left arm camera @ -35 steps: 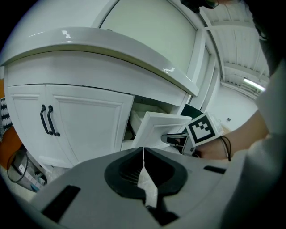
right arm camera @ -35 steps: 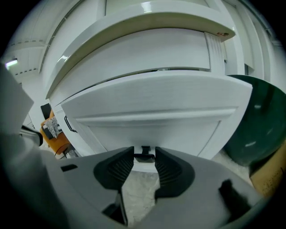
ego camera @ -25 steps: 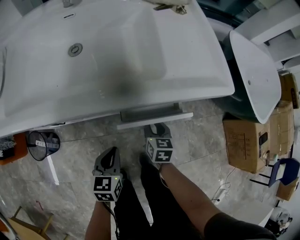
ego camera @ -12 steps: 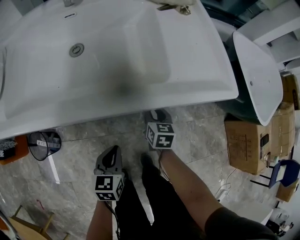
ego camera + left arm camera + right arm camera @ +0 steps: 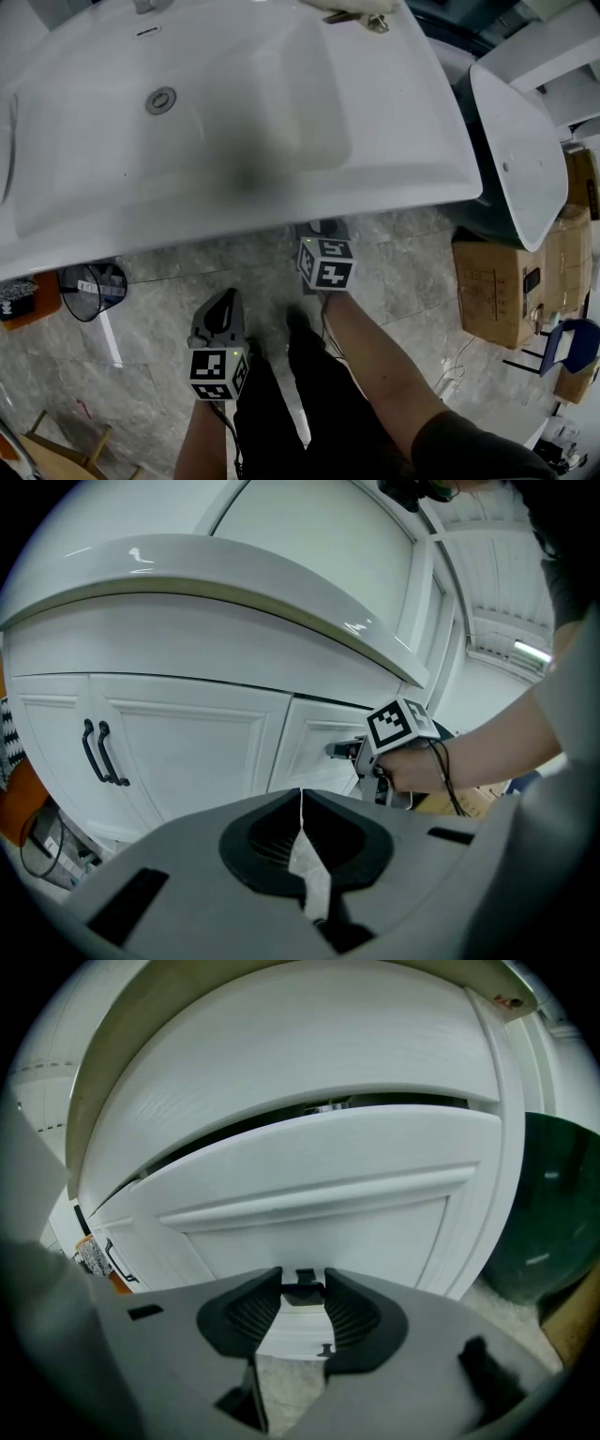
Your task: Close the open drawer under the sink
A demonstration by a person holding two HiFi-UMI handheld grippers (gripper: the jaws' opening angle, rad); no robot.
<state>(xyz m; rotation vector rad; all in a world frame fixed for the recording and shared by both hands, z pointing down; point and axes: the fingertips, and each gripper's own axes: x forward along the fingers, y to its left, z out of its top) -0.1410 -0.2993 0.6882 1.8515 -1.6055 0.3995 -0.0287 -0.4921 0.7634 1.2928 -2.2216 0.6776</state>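
Observation:
The white sink [image 5: 234,122] fills the top of the head view. The drawer beneath it is hidden there by the sink's front rim. In the right gripper view the white drawer front [image 5: 309,1185] stands close ahead, with a thin dark gap along its top edge. My right gripper [image 5: 303,1283] is shut on the small black drawer handle [image 5: 305,1277], which spans its tips. From above, the right gripper [image 5: 319,228] reaches just under the sink rim. The left gripper view shows the right gripper [image 5: 349,751] against the drawer front [image 5: 314,738]. My left gripper [image 5: 218,302] hangs back over the floor, shut and empty [image 5: 301,794].
White cabinet doors with black handles [image 5: 103,752] stand left of the drawer. A wire wastebasket [image 5: 86,289] sits on the stone floor at left. A dark green tub [image 5: 478,206] and cardboard boxes [image 5: 497,291] stand at right. The person's legs [image 5: 281,403] are below the grippers.
The drawer, which stuck out from under the sink a second ago, has slid in out of the head view. My right gripper went with it toward the cabinet. The left gripper stayed put.

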